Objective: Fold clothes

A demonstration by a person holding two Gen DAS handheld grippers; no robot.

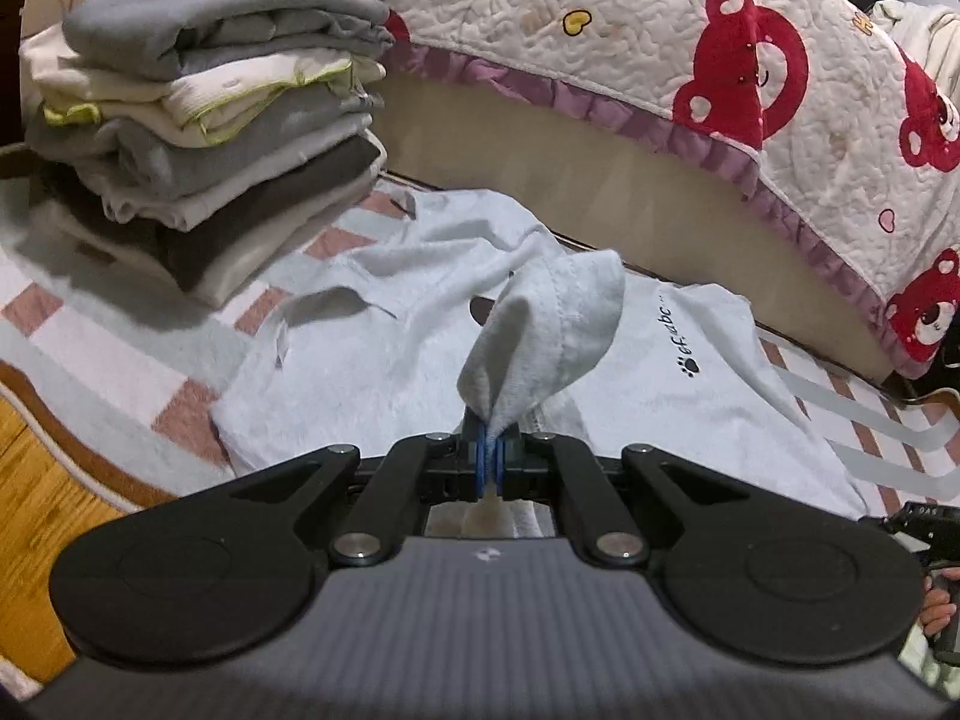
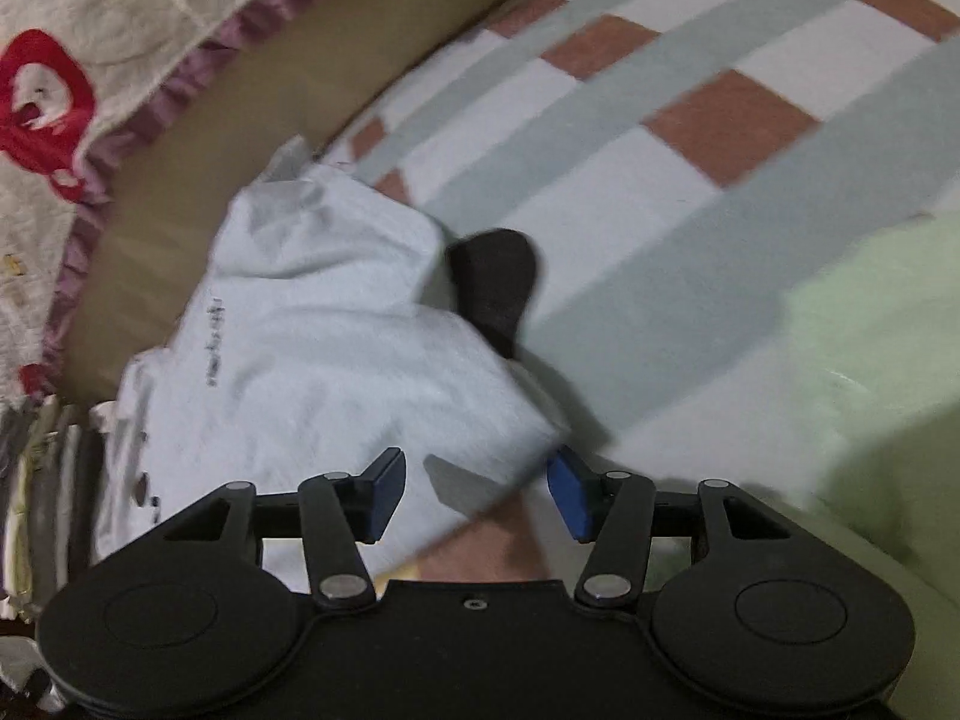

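Fabric of the white garment (image 1: 372, 324) is pinched in the left gripper (image 1: 492, 450), lifted above the rest on the checked blanket (image 1: 120, 324); folded stack (image 1: 204, 138) lies far left. Right view, blurred: right gripper (image 2: 474, 492) spread over the garment's corner; its print is unreadable.

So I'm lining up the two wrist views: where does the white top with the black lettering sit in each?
Left wrist: white top at centre, a pinched fold in the left gripper.
Right wrist: centre-left, ahead of the open right gripper.
Shared landmark: the bear-print quilt.
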